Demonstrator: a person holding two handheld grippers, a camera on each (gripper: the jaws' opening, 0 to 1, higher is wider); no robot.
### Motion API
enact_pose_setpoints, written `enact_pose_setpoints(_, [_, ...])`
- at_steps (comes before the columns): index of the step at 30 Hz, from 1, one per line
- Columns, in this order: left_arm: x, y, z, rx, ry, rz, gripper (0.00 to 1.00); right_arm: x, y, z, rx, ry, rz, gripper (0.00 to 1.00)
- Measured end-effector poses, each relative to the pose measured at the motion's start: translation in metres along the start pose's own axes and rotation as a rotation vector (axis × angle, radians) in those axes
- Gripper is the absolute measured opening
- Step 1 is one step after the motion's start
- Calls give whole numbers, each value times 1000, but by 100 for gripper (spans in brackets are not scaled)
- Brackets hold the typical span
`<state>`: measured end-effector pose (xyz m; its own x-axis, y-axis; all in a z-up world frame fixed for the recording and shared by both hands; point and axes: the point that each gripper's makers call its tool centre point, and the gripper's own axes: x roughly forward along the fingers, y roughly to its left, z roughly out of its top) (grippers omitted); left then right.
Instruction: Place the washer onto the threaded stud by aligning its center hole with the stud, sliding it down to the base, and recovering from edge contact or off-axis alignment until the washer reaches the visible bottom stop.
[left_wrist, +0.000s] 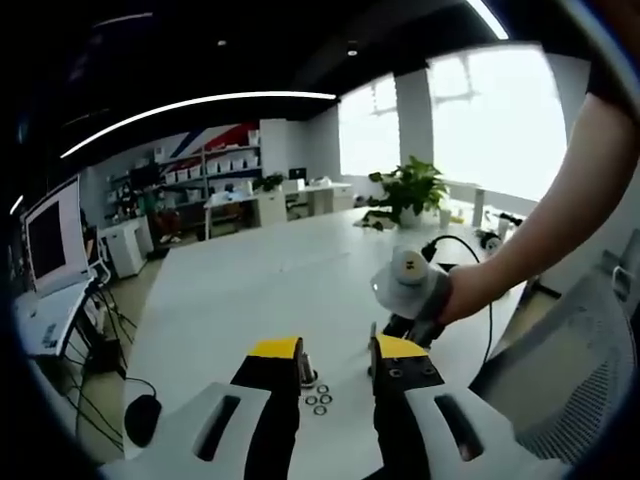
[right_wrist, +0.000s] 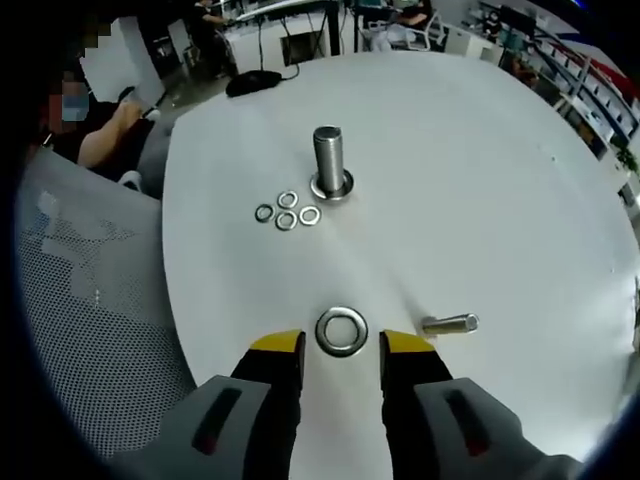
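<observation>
Right gripper (right_wrist: 341, 362) sits low over the white table (right_wrist: 480, 180), jaws spread wide and empty, and the big washer (right_wrist: 341, 331) lies flat on the tabletop just ahead of the yellow tips, roughly centred on the gap but not yet pinched. So the task looks to be at its very start: nothing lifted, nothing aligned, and the whole slide-down is left to do. Beyond the washer, toward the middle of the table, the threaded stud (right_wrist: 329, 160) stands upright, long axis straight up off the surface, wide base flat on the table, top end free. The washer's hole faces up, its axis parallel to the stud's but well apart from it. Just beside the stud's base sits a cluster of four small washers (right_wrist: 287, 211), and a loose bolt (right_wrist: 450, 323) lies on its side near the right jaw. In the left gripper view, the left gripper (left_wrist: 336, 356) hovers with jaws apart, holding nothing, the small washers just beyond its tips.
</observation>
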<state>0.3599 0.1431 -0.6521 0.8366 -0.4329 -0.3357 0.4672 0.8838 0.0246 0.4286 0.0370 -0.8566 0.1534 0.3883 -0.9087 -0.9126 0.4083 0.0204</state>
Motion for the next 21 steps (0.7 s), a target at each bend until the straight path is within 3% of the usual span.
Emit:
enact_pose_setpoints(9, [1,0,0,-17,-4,-1,29,7,6,-6,-47,47,14,33])
enact_pose_setpoints(21, [1,1,-3,-30,6,3,30,10,0,-6,-82,59,9,30])
